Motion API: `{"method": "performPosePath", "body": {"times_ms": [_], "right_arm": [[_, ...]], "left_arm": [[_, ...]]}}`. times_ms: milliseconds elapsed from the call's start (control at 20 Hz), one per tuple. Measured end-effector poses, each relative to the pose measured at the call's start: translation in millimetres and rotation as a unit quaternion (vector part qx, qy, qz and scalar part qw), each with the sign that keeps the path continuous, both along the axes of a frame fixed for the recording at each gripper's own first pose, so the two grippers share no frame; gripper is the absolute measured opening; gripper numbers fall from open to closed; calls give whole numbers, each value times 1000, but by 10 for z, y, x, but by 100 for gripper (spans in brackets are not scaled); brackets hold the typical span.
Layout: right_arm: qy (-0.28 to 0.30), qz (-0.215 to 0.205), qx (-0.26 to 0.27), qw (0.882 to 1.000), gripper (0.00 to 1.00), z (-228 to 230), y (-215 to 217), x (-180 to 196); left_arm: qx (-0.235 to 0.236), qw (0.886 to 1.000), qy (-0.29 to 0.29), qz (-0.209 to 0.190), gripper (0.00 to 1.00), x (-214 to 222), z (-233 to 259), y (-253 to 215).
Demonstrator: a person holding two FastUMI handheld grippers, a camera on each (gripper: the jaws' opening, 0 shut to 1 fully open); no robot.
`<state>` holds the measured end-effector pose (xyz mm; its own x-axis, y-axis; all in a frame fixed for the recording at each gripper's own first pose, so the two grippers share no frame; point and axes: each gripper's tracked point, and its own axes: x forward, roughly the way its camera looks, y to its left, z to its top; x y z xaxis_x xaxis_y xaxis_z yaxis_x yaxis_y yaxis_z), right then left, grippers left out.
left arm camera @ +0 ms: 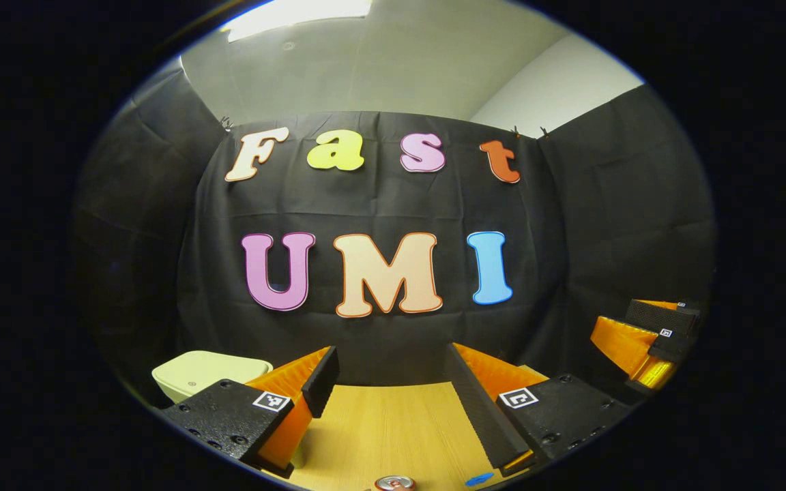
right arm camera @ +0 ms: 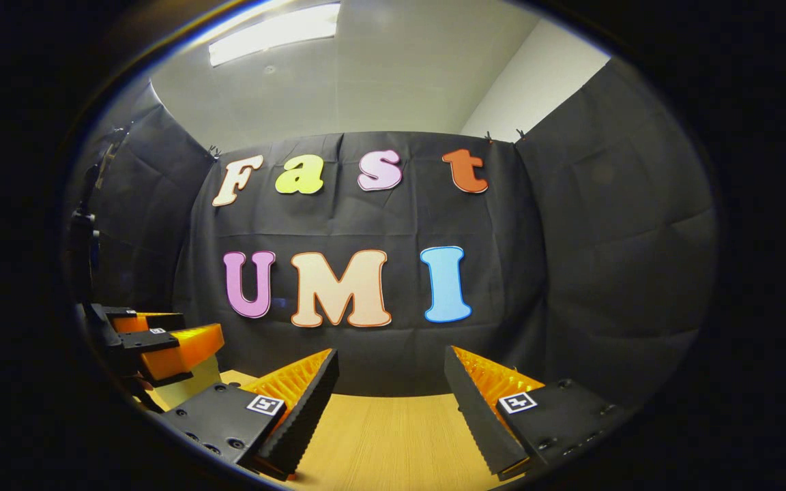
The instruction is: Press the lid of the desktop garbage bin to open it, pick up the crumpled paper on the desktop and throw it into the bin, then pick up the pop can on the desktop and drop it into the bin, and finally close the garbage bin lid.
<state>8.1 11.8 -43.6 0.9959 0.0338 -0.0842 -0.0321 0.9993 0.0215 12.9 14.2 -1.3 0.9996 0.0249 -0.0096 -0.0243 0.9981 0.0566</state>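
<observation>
In the left gripper view my left gripper (left arm camera: 390, 372) is open above the wooden desktop (left arm camera: 393, 429), with nothing between its fingers. The pale garbage bin (left arm camera: 205, 372) stands at the lower left behind the left finger, its lid down. The top of the pop can (left arm camera: 394, 483) peeks in at the bottom edge, below the gripper. My right gripper (left arm camera: 652, 337) hangs at the far right of this view. In the right gripper view the right gripper (right arm camera: 390, 372) is open over the desktop (right arm camera: 386, 436) and holds nothing. The left gripper (right arm camera: 161, 341) shows there at the left, above the bin (right arm camera: 188, 385).
A small blue mark (left arm camera: 479, 479) lies on the desktop near the can. The black cloth wall closes off the back and both sides of the desk.
</observation>
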Motion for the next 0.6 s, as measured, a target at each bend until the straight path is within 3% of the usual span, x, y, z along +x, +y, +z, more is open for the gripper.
{"method": "performPosePath", "body": {"times_ms": [150,350,600], "right_arm": [[-2,0,-3,1000,98,11,-24,-4],[-1,2,-5,1000,98,6,-13,4],[-2,8,-6,1000,98,6,64,8]], "left_arm": [[4,1000,-1,0,94,19,-3,5],[4,1000,-3,7,77,25,-4,66],[-3,1000,9,0,37,10,-68,131]]}}
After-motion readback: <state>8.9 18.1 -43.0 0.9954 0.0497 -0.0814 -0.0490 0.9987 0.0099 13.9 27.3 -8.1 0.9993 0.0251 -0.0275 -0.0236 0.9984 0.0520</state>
